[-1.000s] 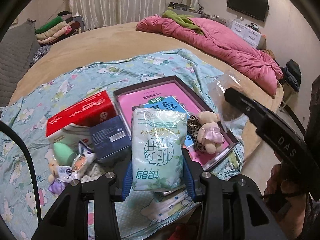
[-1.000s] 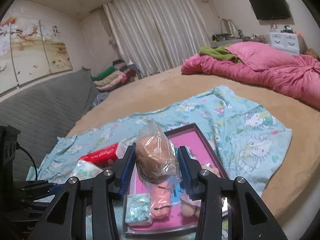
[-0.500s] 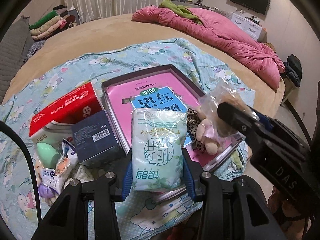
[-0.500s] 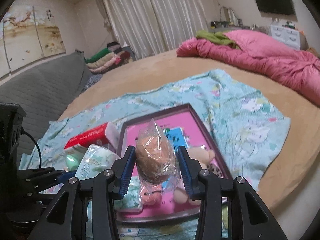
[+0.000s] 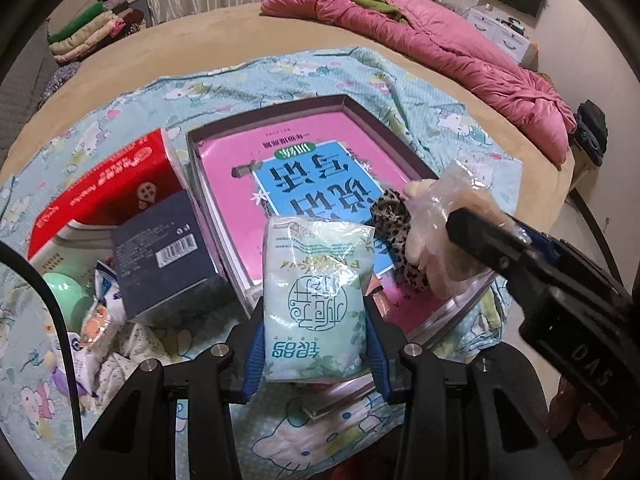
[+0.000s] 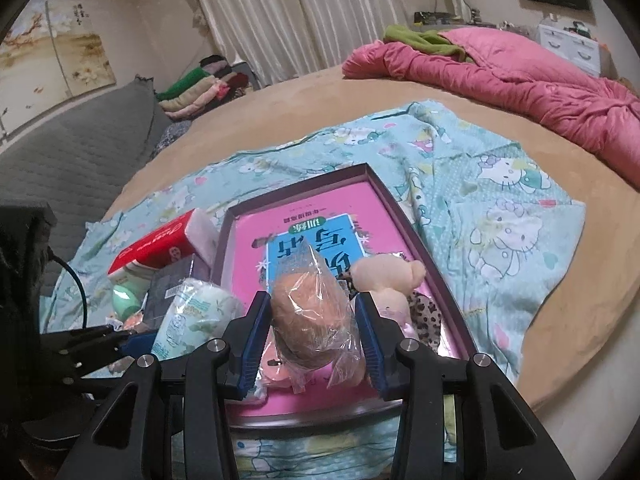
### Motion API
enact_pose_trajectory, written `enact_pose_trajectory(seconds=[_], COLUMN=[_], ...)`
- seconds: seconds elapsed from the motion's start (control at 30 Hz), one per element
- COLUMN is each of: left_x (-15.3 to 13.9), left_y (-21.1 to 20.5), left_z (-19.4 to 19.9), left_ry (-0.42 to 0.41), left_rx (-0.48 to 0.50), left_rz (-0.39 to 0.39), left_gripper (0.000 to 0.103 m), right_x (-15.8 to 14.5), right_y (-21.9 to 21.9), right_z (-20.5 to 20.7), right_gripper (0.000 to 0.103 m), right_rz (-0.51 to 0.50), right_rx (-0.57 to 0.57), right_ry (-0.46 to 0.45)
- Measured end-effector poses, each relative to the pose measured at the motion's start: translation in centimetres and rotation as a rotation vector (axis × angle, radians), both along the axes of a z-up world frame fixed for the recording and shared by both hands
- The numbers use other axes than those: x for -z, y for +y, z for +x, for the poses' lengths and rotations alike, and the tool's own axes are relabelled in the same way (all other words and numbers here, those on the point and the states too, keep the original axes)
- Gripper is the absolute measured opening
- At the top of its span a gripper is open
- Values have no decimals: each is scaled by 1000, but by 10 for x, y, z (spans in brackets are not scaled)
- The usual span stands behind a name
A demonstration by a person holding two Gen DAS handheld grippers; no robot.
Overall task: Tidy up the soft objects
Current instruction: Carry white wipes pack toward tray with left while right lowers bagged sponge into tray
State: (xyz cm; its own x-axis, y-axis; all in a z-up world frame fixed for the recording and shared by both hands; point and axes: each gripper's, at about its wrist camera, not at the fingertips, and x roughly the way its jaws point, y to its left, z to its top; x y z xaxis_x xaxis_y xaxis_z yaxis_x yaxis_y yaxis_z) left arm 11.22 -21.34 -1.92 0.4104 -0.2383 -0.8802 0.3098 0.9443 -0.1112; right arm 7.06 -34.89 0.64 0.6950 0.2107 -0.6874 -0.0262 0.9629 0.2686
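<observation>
Both pairs of fingers are pinching something soft. On the left gripper, the blue-padded fingers press the sides of a pale green tissue pack, held upright over the near edge of the tray. On the right gripper, the fingers squeeze a clear bag with a brownish plush inside; the bag's loose top sticks up above the pads. In the left view the right gripper comes in from the right, with its bag above the tray's near right corner.

The tray is shallow and dark-rimmed, lying on a light blue cartoon-print sheet spread over a tan round bed. A pink book with a blue title panel fills the tray floor. On it, near the right side, lie a cream plush bear and a leopard-print piece, touching each other, just beside the bag.

Left of the tray stand a red tissue box and a dark blue box, the blue one leaning against the tray wall. Near them are a mint green egg-shaped thing and some small wrapped items on the sheet.

Farther back, a pink quilt is bunched on the bed with a green cloth on top, and folded clothes are stacked by the curtains.
</observation>
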Motion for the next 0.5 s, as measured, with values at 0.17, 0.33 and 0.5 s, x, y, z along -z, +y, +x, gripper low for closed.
enact_pose_trajectory(seconds=[0.17,0.33,0.5], left_x=[8,14,16], left_y=[-2,-7,-8], left_z=[5,9,15], left_ry=[15,22,23], left_rx=[7,21,18], left_rz=[-2,2,4], left_gripper=[43,43,43], right_x=[9,14,18], right_y=[-3,-3,-2], right_z=[6,11,13], right_gripper=[44,44,45], right_rz=[6,2,4], right_rx=[6,1,-10], right_ry=[23,36,46])
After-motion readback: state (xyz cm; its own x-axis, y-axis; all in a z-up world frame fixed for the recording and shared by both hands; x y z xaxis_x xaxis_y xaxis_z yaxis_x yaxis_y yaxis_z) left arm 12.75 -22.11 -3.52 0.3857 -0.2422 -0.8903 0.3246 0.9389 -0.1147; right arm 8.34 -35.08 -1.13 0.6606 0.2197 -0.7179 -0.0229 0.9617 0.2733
